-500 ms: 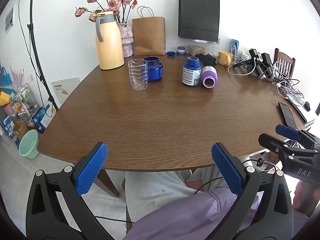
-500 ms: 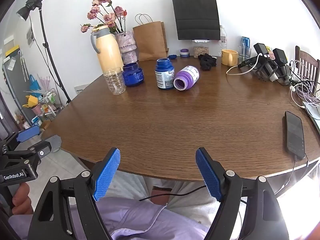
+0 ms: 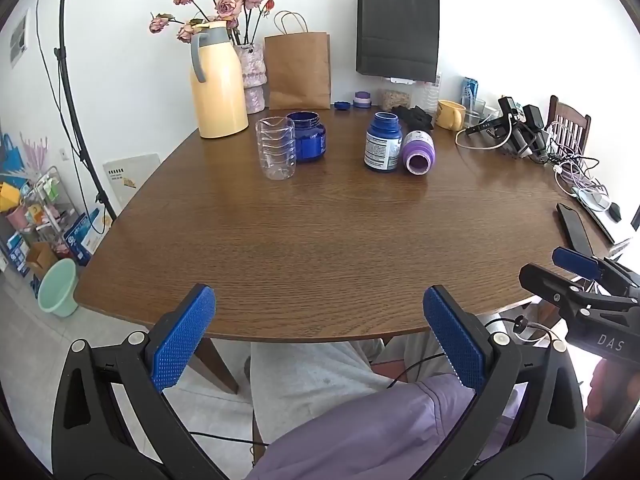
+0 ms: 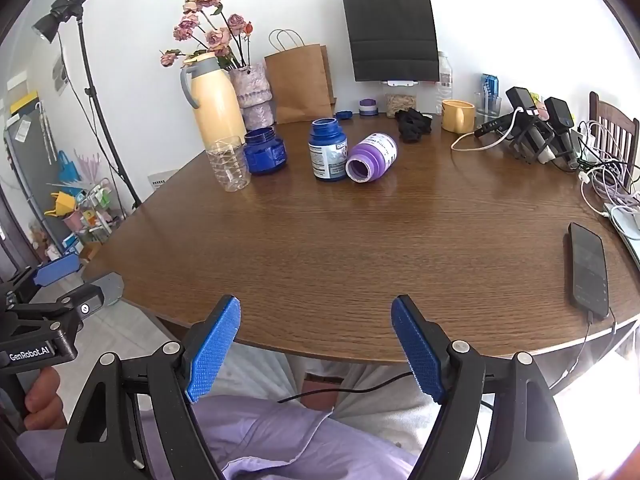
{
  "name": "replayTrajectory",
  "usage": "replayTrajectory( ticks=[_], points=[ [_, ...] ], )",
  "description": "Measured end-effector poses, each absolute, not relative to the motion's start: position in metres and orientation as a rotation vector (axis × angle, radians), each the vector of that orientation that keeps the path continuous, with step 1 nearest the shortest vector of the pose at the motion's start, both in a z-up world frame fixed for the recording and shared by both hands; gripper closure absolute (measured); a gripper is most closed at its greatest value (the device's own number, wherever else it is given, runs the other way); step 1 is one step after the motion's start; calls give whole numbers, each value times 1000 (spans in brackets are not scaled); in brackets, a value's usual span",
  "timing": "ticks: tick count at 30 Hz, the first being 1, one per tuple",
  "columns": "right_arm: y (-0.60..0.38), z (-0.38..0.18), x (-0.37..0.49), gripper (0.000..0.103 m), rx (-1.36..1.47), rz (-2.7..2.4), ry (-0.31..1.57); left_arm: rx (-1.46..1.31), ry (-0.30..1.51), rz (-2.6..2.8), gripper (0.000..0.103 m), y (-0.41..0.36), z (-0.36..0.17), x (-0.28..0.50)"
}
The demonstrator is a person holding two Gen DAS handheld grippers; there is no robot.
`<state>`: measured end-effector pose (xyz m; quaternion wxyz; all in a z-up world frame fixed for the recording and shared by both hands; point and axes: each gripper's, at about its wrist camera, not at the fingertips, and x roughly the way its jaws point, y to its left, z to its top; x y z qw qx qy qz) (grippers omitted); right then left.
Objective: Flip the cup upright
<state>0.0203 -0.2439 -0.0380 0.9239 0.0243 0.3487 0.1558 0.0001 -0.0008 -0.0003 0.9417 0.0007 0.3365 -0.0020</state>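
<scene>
My left gripper (image 3: 316, 336) is wide open and holds nothing, down by the near edge of the table (image 3: 320, 240). My right gripper (image 4: 316, 344) is wide open and empty too. Far across the table, the purple cup (image 4: 372, 157) lies on its side, touching the blue bottle (image 4: 327, 149).
</scene>
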Motion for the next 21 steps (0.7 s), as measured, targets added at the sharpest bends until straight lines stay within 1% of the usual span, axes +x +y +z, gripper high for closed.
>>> replayTrajectory(
  ticks=[21],
  points=[
    [-244,-38,20,22,51,320,715,-1,705,-6,0,0,-8,2]
  ],
)
